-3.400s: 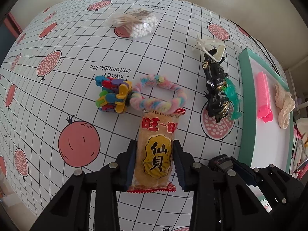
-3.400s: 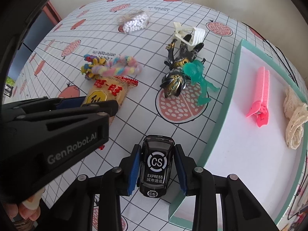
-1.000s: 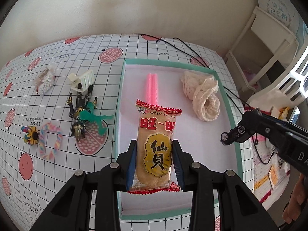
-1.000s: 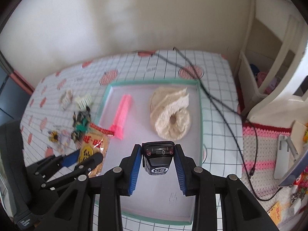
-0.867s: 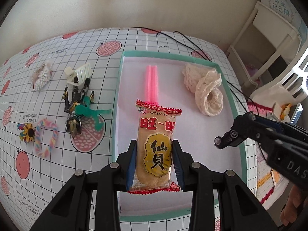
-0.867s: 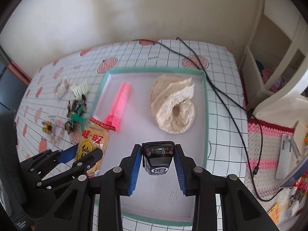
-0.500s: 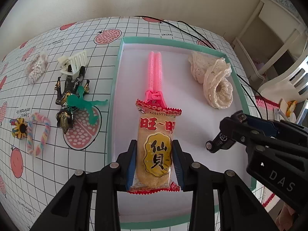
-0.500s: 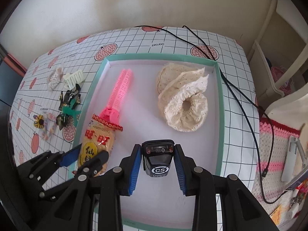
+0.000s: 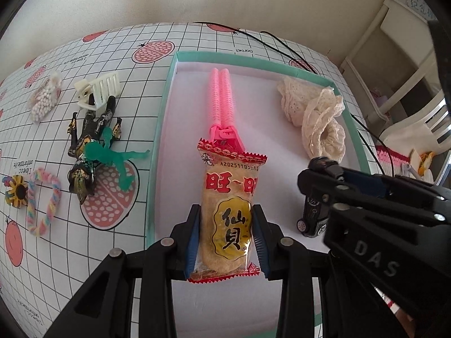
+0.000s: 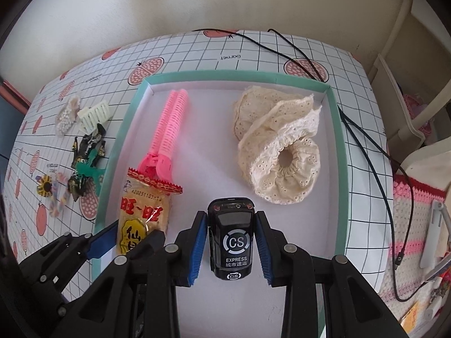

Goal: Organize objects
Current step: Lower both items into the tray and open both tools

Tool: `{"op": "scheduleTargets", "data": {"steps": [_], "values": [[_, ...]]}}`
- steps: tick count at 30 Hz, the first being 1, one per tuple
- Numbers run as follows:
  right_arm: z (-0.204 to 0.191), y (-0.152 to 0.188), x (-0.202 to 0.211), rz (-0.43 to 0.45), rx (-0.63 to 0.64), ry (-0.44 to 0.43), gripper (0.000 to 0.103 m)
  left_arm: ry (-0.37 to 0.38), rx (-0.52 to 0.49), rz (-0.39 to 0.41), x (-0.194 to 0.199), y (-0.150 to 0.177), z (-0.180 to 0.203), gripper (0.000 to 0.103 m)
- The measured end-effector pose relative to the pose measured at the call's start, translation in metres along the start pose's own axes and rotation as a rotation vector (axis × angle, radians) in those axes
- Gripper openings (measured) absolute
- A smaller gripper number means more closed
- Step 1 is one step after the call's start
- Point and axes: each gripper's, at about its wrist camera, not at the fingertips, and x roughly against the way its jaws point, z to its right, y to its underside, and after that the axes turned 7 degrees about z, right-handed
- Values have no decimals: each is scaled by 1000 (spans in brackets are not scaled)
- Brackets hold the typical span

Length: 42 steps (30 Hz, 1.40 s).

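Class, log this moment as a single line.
left tongs: shut on rice cracker packet | right tongs: shut on toy car | both over tray

Hair roller (image 10: 172,124) left in tray (image 10: 335,129), lace cloth (image 10: 279,146) right; figures (image 9: 90,146) on table (image 9: 197,39), left of tray

- We see bare floor in the tray (image 10: 336,129) between the pink clip (image 10: 169,129) by its left wall and the lace cloth (image 10: 279,146) in its far right corner.
- The tray's near edge lies clear.
- Toys crowd the worktop (image 9: 197,39) left of the tray.
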Motion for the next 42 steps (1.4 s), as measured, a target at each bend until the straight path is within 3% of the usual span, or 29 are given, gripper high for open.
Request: {"op": "scheduleTargets", "data": {"steps": [8, 15, 28, 40, 42], "values": [[3, -1, 0, 2, -10, -1, 37, 17, -4, -12, -2, 0, 0, 39], [6, -4, 8, 20, -12, -23, 39, 29, -3, -13, 3, -2, 0, 54], [12, -9, 34, 93, -33, -50, 39, 30, 6, 41, 28, -14, -2, 54], [11, -7, 32, 90, -28, -48, 39, -45, 49, 108, 38, -25, -26, 54], [10, -7, 32, 90, -25, -46, 45, -56, 59, 118, 40, -26, -31, 55]]}}
